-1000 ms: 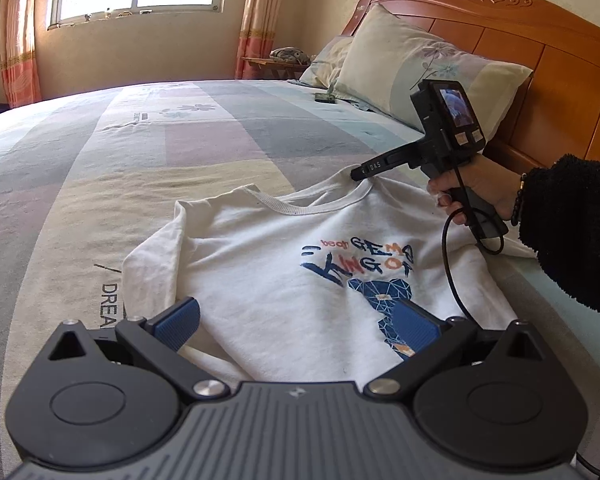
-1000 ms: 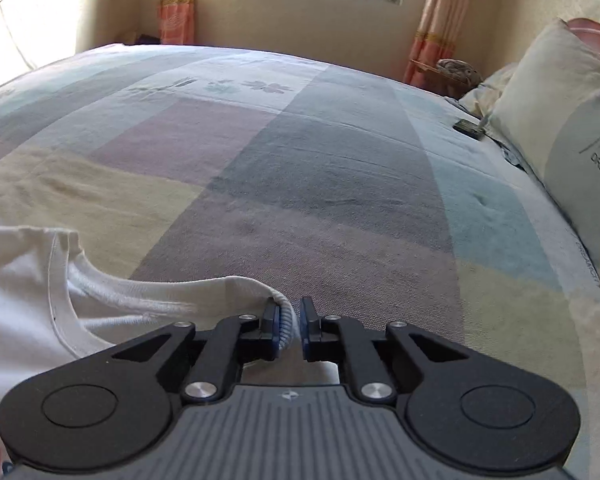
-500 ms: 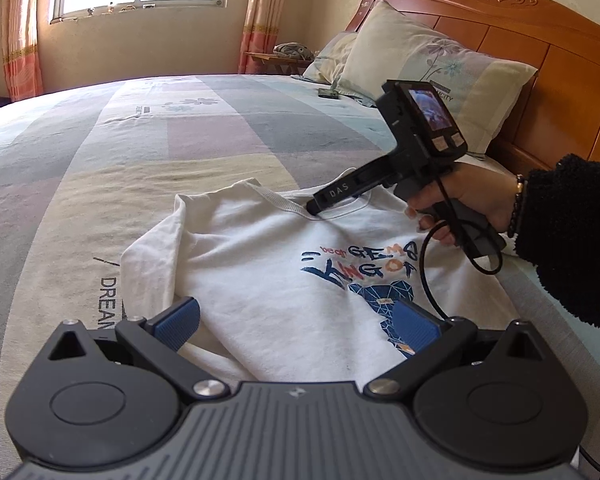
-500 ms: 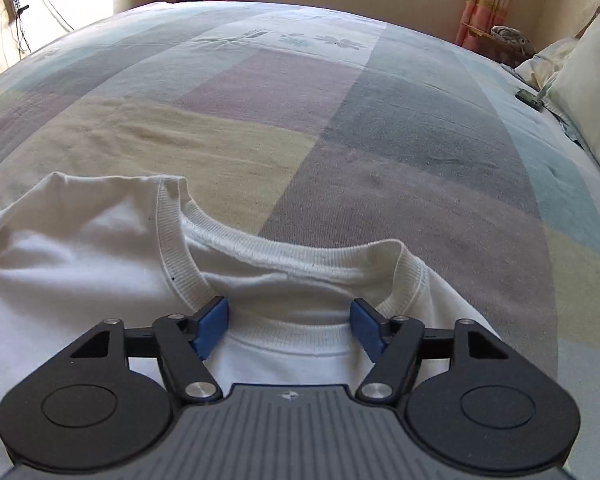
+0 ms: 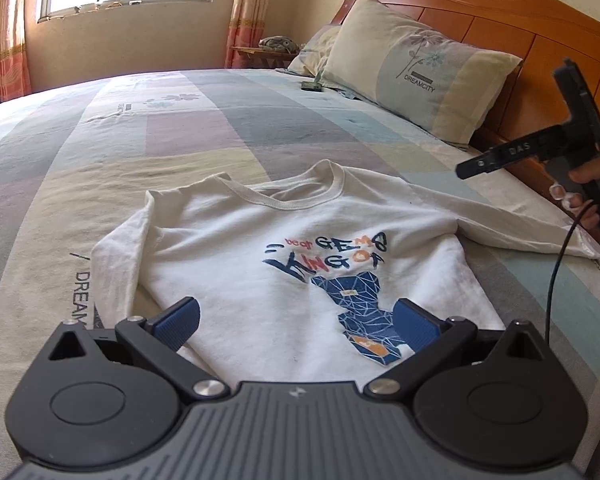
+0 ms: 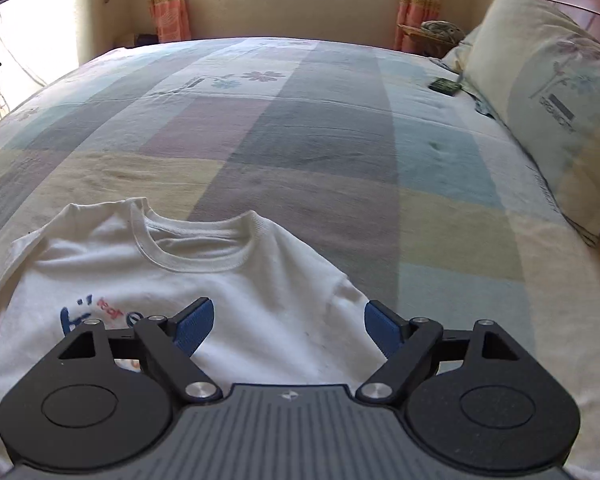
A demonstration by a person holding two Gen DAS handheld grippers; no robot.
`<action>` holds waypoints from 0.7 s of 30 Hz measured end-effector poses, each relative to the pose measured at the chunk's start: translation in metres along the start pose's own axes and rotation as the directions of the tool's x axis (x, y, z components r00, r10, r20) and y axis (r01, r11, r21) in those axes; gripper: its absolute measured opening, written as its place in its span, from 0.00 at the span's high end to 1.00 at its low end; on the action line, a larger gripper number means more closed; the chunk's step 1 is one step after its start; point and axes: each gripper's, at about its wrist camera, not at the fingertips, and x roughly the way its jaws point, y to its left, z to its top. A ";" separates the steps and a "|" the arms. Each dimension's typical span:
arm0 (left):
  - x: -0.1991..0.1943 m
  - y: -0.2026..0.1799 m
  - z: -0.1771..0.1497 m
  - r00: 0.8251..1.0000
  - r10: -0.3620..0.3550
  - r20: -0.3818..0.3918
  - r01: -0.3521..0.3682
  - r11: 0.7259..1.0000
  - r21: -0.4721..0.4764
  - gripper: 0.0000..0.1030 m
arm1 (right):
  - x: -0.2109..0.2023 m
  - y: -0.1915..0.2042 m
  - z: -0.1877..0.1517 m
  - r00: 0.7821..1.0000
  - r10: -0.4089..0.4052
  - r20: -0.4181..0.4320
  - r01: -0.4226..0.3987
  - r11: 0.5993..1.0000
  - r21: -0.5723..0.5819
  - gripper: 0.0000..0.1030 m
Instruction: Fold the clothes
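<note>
A white long-sleeved shirt (image 5: pixel 260 248) with a blue and orange print lies face up on the bed, collar (image 5: pixel 300 196) pointing away from me. Its right sleeve (image 5: pixel 500 220) stretches out toward the headboard; the left sleeve (image 5: pixel 112 256) lies along the body. My left gripper (image 5: pixel 296 320) hovers open over the shirt's lower chest with nothing between its blue pads. My right gripper (image 6: pixel 288 320) is above the shirt (image 6: pixel 204 272) near its right shoulder, jaws opening and empty. In the left wrist view the right gripper (image 5: pixel 476 166) hangs at the far right, held by a hand (image 5: pixel 580 200).
A patchwork bedspread (image 5: pixel 180 140) covers the wide bed. Pillows (image 5: pixel 416 80) lean on the wooden headboard (image 5: pixel 540 40) at the right. A small dark object (image 5: pixel 312 87) lies near the pillows. A bedside table (image 5: pixel 260 50) and a curtained window stand behind.
The right gripper let go of the shirt's neckline, opened wide and drew back up and to the right. The shirt's right sleeve now lies spread out. The left gripper hardly moved.
</note>
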 end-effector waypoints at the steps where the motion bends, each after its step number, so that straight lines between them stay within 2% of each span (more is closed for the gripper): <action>1: -0.001 -0.005 -0.002 1.000 -0.008 -0.006 0.008 1.000 -0.005 0.01 | -0.011 -0.018 -0.012 1.000 -0.017 -0.001 0.017 0.999 0.039 0.16; 3: -0.004 -0.016 -0.009 0.999 -0.035 -0.022 0.035 0.999 -0.020 0.01 | -0.030 -0.056 -0.041 0.999 -0.054 -0.007 0.054 0.989 0.141 0.16; 6: -0.008 -0.031 -0.018 0.997 -0.063 -0.054 0.061 0.997 -0.040 0.01 | -0.054 -0.107 -0.089 0.996 -0.094 -0.007 0.092 0.951 0.294 0.16; 9: -0.011 -0.046 -0.025 0.994 -0.066 -0.088 0.062 0.997 -0.053 0.01 | -0.074 -0.143 -0.134 0.995 -0.095 0.030 0.074 0.904 0.421 0.19; 11: -0.012 -0.058 -0.026 0.993 -0.056 -0.106 0.051 0.997 -0.052 0.01 | -0.081 -0.156 -0.160 0.994 -0.089 0.059 0.050 0.877 0.477 0.25; 13: -0.013 -0.067 -0.028 0.992 -0.056 -0.114 0.050 0.997 -0.054 0.01 | -0.081 -0.163 -0.183 0.995 -0.055 0.078 0.006 0.849 0.528 0.40; 16: -0.016 -0.079 -0.030 0.990 -0.056 -0.131 0.048 0.997 -0.063 0.01 | -0.073 -0.169 -0.208 0.995 -0.036 0.095 -0.026 0.814 0.581 0.42; 18: -0.018 -0.084 -0.032 0.988 -0.054 -0.144 0.044 0.996 -0.073 0.01 | -0.069 -0.177 -0.220 0.992 -0.056 0.117 -0.029 0.786 0.618 0.42; 21: -0.019 -0.092 -0.034 0.985 -0.054 -0.161 0.043 0.996 -0.075 0.01 | -0.077 -0.203 -0.243 0.974 -0.101 0.205 -0.077 0.702 0.708 0.44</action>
